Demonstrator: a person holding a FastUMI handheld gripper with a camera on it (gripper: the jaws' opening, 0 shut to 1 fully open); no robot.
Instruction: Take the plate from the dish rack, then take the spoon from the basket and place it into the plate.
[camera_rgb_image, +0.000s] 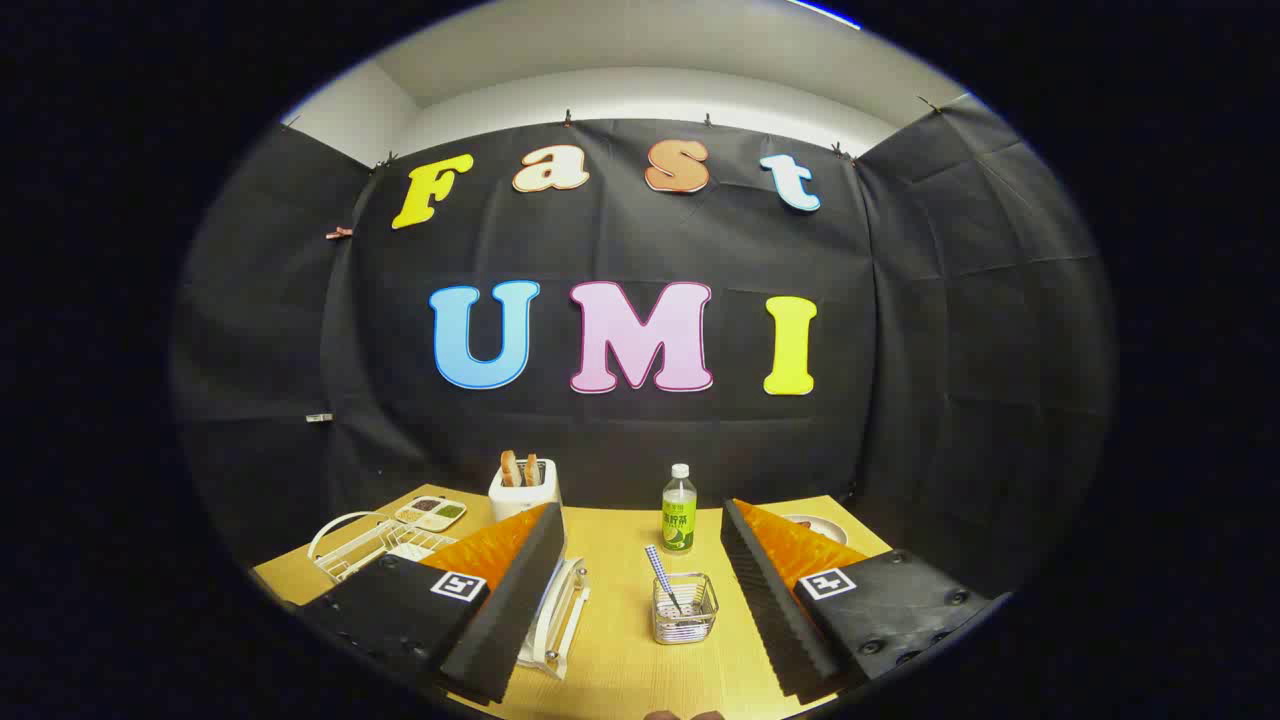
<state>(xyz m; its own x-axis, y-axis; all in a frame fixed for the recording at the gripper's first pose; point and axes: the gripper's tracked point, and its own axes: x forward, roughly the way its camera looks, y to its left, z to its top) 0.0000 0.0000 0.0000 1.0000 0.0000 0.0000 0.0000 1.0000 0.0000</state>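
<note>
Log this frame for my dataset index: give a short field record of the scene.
hand-held gripper: open, fingers apart, nothing between them
basket: between the fingers, on the table
spoon: standing in the basket
dish rack: beside one finger, plate not clearly visible
bottle: beyond the basket
toaster: at the table's far side

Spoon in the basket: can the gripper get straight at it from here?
Probably yes. The gripper is open, and the spoon stands in the basket between the fingers with bare table around it.

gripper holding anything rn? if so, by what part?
Nothing held. The gripper is open, fingers spread apart above the table; the spoon stands untouched in its basket between them.
</note>
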